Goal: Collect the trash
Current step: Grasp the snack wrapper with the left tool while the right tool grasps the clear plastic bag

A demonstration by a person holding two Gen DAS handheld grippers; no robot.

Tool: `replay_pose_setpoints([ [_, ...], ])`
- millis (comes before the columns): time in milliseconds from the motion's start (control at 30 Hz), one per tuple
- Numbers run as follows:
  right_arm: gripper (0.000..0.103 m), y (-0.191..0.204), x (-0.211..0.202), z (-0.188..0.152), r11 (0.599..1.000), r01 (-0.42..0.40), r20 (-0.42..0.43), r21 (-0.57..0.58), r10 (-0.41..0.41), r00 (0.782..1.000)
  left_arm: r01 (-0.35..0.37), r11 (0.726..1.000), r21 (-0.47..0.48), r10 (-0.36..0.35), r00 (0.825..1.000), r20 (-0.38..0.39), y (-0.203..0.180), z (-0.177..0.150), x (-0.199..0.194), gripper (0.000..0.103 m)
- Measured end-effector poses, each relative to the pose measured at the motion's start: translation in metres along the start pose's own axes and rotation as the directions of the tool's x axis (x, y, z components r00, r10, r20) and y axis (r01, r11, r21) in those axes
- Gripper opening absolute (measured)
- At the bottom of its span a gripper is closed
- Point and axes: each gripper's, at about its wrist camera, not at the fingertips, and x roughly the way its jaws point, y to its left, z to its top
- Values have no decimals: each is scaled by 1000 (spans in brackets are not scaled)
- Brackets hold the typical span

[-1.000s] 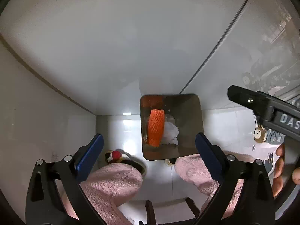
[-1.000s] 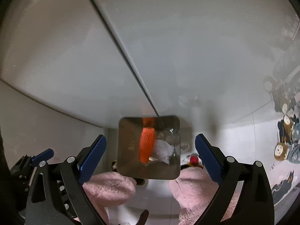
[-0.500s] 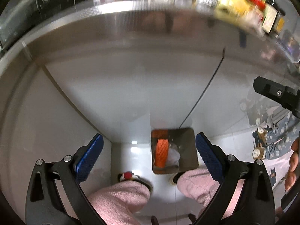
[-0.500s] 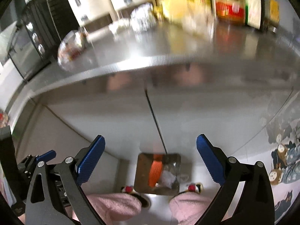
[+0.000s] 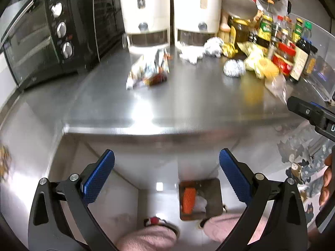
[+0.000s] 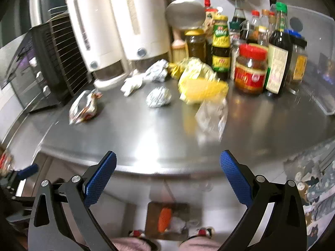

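Both grippers are open and empty, held in front of the steel counter's edge. My left gripper (image 5: 166, 163) and my right gripper (image 6: 168, 163) look over the counter (image 5: 178, 104). On it lie a snack wrapper (image 5: 149, 70) (image 6: 84, 106), a white crumpled tissue (image 5: 191, 54) (image 6: 130, 83), a foil ball (image 5: 233, 68) (image 6: 158, 97), a crumpled foil wrapper (image 6: 157, 71), a yellow bag (image 6: 201, 85) (image 5: 261, 65) and a clear plastic bag (image 6: 211, 116). Below on the floor a square metal bin (image 5: 200, 201) (image 6: 167, 219) holds orange foam netting and white paper.
A black toaster oven (image 5: 48, 35) stands at the left. Two white dispensers (image 6: 117, 29) stand at the back. Sauce bottles and jars (image 6: 251, 71) crowd the back right. My feet in pink slippers (image 5: 146, 238) stand by the bin. The right gripper's body (image 5: 312, 115) shows in the left view.
Both grippers have risen and tilted up from over the bin on the floor to counter height. The counter and its trash have come into view. Both stay open.
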Motion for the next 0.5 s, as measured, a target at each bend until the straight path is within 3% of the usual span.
replay_pose_setpoints([
  [233,99,-33,28,40,995,93,17,36,-94,995,-43,999,2,43,999,28,14,53,26,95],
  [500,96,-47,67,55,995,97,-14,34,-96,995,-86,996,-9,87,996,27,30,101,78,95],
])
